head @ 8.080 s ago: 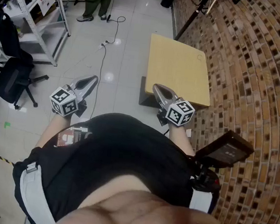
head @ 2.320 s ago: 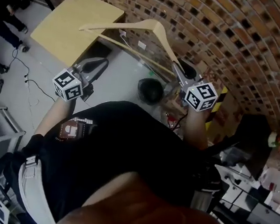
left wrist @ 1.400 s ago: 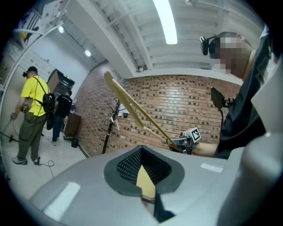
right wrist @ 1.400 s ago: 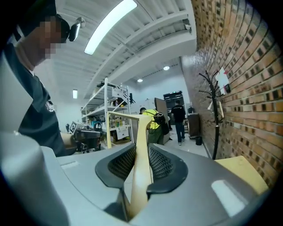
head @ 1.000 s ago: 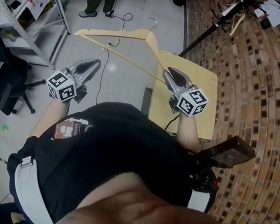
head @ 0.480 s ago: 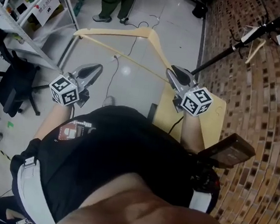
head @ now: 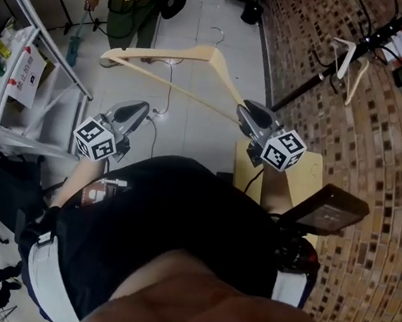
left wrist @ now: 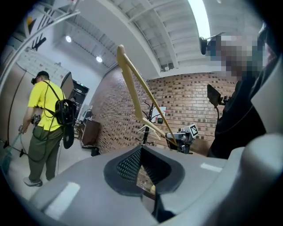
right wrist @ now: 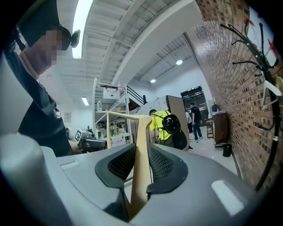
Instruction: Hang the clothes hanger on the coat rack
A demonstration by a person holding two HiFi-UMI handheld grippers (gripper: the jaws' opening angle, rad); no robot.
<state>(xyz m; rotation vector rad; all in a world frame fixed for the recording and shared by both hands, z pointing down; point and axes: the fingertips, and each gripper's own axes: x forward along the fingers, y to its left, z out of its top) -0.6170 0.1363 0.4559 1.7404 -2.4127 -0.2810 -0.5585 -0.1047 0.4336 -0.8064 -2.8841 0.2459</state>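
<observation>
Over pale floor tiles [head: 191, 119] by the brick wall [head: 375, 155] and coat rack [head: 319, 76], the right gripper [head: 248, 114] clamped the wooden hanger [head: 170, 53], the left gripper [head: 138, 108] narrowly parted, empty

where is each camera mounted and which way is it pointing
Head view: on the person's head, looking steeply down at their torso, left gripper, right gripper, hanger and coat rack.
Left gripper view: on the left gripper, level along its open jaws toward the brick wall; torso at right.
Right gripper view: on the right gripper, level along the wall, jaws shut on the hanger; torso at left.
Shared: both gripper views show the hanger and the other gripper.
</observation>
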